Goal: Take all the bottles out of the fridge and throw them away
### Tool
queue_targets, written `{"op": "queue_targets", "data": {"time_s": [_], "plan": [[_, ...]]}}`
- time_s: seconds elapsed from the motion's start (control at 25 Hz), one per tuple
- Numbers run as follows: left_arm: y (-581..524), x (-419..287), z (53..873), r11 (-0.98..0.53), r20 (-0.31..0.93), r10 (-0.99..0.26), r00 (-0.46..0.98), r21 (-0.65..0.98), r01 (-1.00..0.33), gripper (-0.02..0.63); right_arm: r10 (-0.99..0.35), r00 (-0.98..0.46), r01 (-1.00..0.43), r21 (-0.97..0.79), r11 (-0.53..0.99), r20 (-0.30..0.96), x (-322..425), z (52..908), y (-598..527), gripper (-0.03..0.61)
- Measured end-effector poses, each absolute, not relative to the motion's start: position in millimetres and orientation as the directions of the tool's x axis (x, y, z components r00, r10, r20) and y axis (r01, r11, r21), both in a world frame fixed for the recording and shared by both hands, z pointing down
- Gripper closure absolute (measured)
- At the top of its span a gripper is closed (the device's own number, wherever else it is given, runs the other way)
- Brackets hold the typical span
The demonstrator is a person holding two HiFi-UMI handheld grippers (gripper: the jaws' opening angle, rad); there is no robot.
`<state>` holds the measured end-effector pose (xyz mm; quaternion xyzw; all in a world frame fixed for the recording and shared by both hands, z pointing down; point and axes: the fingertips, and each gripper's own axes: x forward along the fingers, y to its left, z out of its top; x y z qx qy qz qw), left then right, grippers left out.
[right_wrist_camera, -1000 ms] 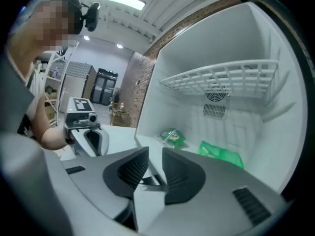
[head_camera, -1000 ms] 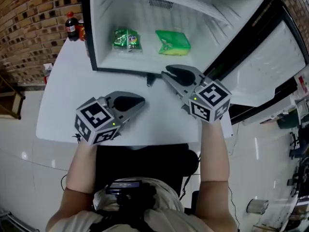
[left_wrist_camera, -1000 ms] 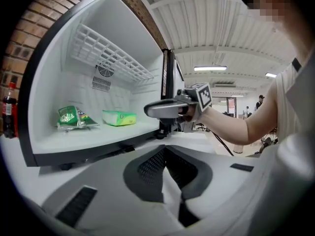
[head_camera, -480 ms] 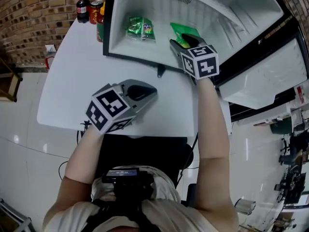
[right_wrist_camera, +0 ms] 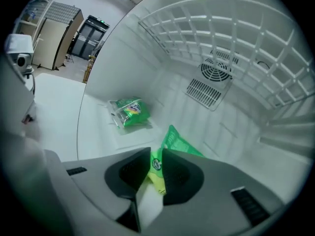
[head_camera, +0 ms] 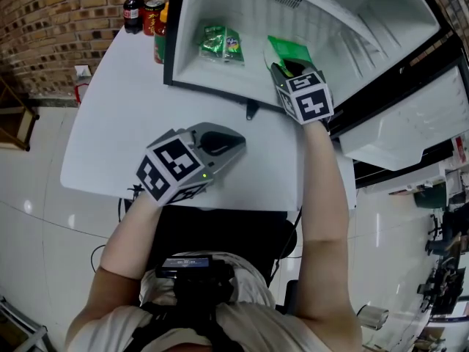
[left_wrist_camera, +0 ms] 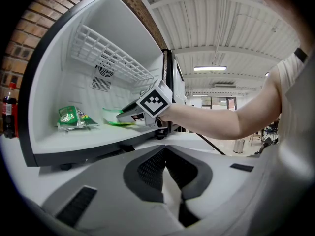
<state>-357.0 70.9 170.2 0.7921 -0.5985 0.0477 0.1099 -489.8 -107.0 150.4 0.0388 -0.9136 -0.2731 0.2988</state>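
The small fridge (head_camera: 212, 90) stands open on the white table (head_camera: 110, 130), and I see no bottle inside it. On its floor lie a bright green packet (head_camera: 291, 50) (right_wrist_camera: 172, 139) and a darker green snack bag (head_camera: 222, 42) (right_wrist_camera: 130, 111). My right gripper (head_camera: 282, 67) (right_wrist_camera: 156, 163) reaches into the fridge. Its jaws have just been closing and now pinch the near edge of the bright green packet. My left gripper (head_camera: 236, 142) (left_wrist_camera: 172, 193) hovers low over the table in front of the fridge, shut and empty. A cola bottle (head_camera: 133, 9) (left_wrist_camera: 7, 109) stands outside, left of the fridge.
A red can (head_camera: 152, 12) and a green container (head_camera: 159, 41) stand beside the cola bottle, against the fridge's left wall. The fridge door (head_camera: 410, 123) hangs open to the right. A wire shelf (right_wrist_camera: 231, 48) spans the fridge's top. A brick wall (head_camera: 51, 28) lies behind.
My right gripper went from the table's front into the fridge and closed on the bright green packet. The left gripper stayed put.
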Motion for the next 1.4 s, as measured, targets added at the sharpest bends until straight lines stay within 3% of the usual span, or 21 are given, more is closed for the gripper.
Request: {"op": "queue_targets", "data": {"time_s": [0.56,0.96,1.4], "plan": [[74,-360,170,-0.254,0.199,-0.941,0.273,0.116,-0.960,0.601,-0.045,-0.942,0.165,0.580,0.798,0.331,-435,80,-28,0.512],[73,-361,168,-0.229,0.195,-0.948,0.250,0.127,-0.965,0.601,0.136,-0.953,0.251,0.454,0.855,0.270,-372,95,1,0.511],[29,-283,162,-0.351,0.184,-0.911,0.368,0.119,-0.929,0.600,0.149,-0.957,0.243,0.409,0.880,0.248,-264,101,7,0.511]]}}
